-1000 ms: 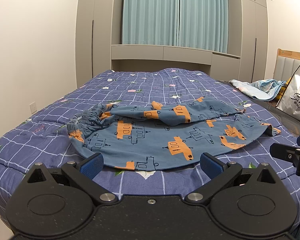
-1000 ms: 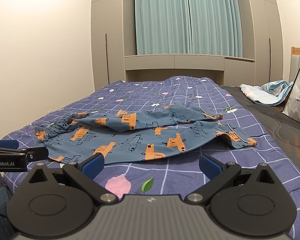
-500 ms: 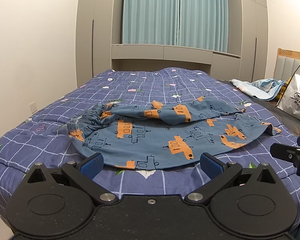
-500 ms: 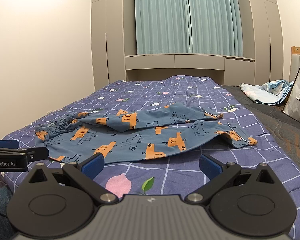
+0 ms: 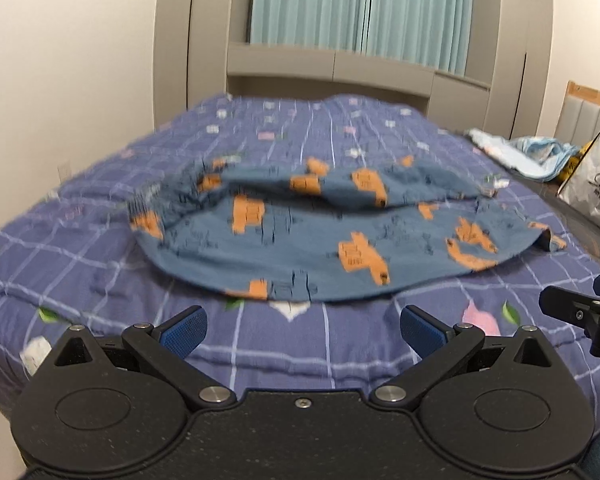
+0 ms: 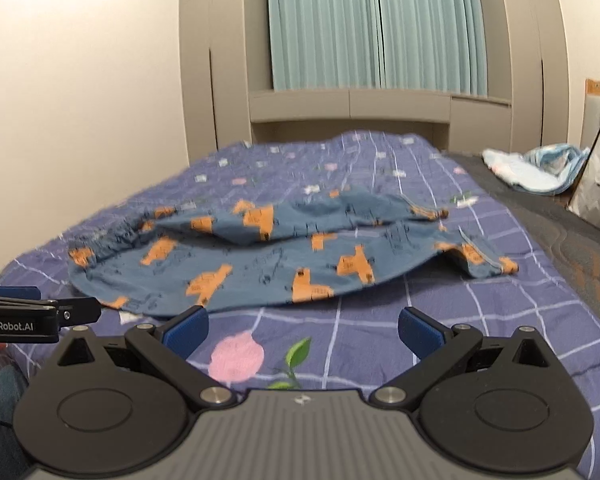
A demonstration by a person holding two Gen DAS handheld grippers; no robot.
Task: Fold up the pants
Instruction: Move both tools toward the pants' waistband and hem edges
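Blue pants (image 5: pixel 308 248) with orange vehicle prints lie spread across the bed, elastic waistband at the left, leg cuffs at the right, one leg draped over the other. In the right wrist view the same pants (image 6: pixel 268 264) lie just beyond the fingers. My left gripper (image 5: pixel 302 330) hovers open in front of the pants' near hem, nothing between its blue pads. Near the bed's front edge my right gripper (image 6: pixel 303 330) is open and empty too. Each gripper shows at the edge of the other's view: the right gripper (image 5: pixel 584 312), the left gripper (image 6: pixel 40 312).
A purple checked quilt (image 5: pixel 80 248) covers the bed. At the far right lie a light blue cloth (image 5: pixel 528 156) and a white plastic bag (image 5: pixel 596 188). Grey wardrobes and teal curtains (image 5: pixel 356 12) stand behind the bed; a wall runs along the left.
Both views have tilted and risen slightly and are now motion-blurred; the pants appear a bit higher in frame. The pants lie as before and both grippers stay open.
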